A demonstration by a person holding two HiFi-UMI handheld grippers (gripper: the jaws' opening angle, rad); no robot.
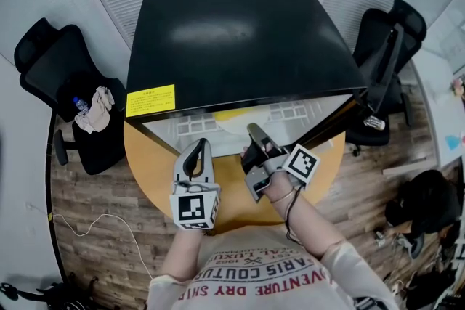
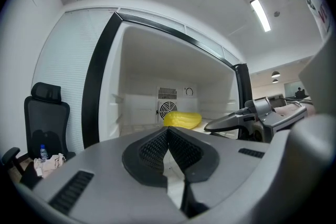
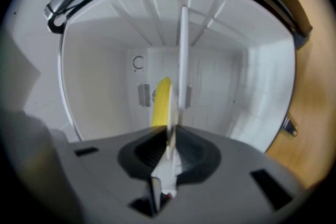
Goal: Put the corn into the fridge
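A yellow corn (image 1: 231,115) lies inside the open black fridge (image 1: 240,33) on its white floor, towards the back. In the left gripper view the corn (image 2: 182,119) rests in front of the round rear vent. The right gripper view is rolled sideways, so the corn (image 3: 161,102) stands on end beside a white shelf edge (image 3: 184,55). My left gripper (image 1: 202,146) is shut and empty just outside the opening, left of centre. My right gripper (image 1: 253,131) is shut and empty too, its tip at the fridge mouth; it also shows as the right gripper (image 2: 210,126) in the left gripper view.
The fridge stands on a round wooden table (image 1: 149,163). Its door edge (image 1: 341,120) runs along the right side of the opening. Black office chairs stand at left (image 1: 65,76), holding a bottle and cloth, and at right (image 1: 389,47). A yellow label (image 1: 150,99) is on the fridge top.
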